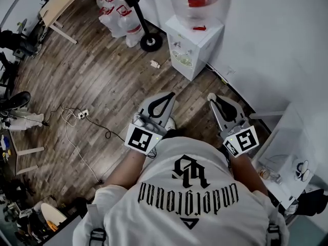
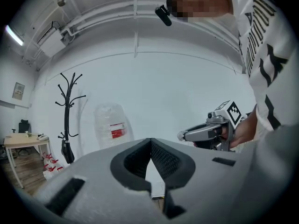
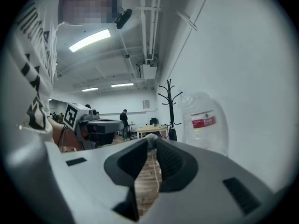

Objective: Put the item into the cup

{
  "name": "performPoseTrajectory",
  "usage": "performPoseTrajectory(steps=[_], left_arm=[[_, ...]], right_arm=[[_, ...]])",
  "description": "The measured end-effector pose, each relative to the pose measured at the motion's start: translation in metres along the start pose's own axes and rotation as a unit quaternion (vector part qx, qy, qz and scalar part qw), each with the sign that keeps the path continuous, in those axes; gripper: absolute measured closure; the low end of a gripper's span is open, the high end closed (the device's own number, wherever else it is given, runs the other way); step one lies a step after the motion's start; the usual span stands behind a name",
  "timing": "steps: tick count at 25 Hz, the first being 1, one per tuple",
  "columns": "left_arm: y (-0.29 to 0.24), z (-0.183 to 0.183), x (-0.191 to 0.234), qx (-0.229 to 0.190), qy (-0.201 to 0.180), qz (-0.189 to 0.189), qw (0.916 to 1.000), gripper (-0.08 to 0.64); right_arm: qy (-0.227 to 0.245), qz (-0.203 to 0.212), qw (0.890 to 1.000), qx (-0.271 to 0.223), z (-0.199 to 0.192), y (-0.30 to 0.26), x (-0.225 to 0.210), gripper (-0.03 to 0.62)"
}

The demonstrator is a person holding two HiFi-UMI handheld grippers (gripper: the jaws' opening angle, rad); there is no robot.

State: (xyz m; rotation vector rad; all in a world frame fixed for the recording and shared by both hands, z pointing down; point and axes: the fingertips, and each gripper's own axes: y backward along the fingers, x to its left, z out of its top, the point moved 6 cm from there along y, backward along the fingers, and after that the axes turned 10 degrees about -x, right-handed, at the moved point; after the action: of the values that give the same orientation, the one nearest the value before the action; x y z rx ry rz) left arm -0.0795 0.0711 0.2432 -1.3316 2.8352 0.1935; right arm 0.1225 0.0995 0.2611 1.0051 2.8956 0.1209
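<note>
The person stands on a wooden floor facing a white wall, holding both tools out level, side by side and a little apart. The left gripper is clenched: in its own view the two dark pads meet at their tips with nothing between them. The right gripper is clamped on a small pale item, which sits pinched at the very tips of its jaws. The head view shows it as a light spot at the nose of that gripper, too small to tell what it is. Straight ahead stands a white water dispenser against the wall, topped by a clear water bottle with a red label. Left of it is the round base of a black coat rack, and further left several spare bottles stand on the floor near a light wooden desk. A cable with a power strip trails across the boards to the person's left. At the person's right is a white table carrying a few small things, too small to tell whether one is the cup. Each gripper shows in the other's view, marker cube upward.
</note>
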Motion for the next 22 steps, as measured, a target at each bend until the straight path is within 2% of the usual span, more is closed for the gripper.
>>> performPoseTrajectory(steps=[11,16,22], left_arm=[[0.029,-0.012,0.105,0.004,0.018,-0.008,0.9998,0.554],[0.036,-0.021,0.128,0.009,0.026,-0.006,0.9996,0.554],[0.029,-0.038,0.145,0.022,0.032,-0.006,0.9992,0.554]], right_arm=[[0.001,-0.006,1.0,0.011,-0.014,-0.111,0.028,0.526],[-0.005,-0.008,1.0,0.024,-0.029,-0.136,0.032,0.525],[-0.016,-0.018,0.999,0.038,-0.054,-0.158,0.016,0.525]])
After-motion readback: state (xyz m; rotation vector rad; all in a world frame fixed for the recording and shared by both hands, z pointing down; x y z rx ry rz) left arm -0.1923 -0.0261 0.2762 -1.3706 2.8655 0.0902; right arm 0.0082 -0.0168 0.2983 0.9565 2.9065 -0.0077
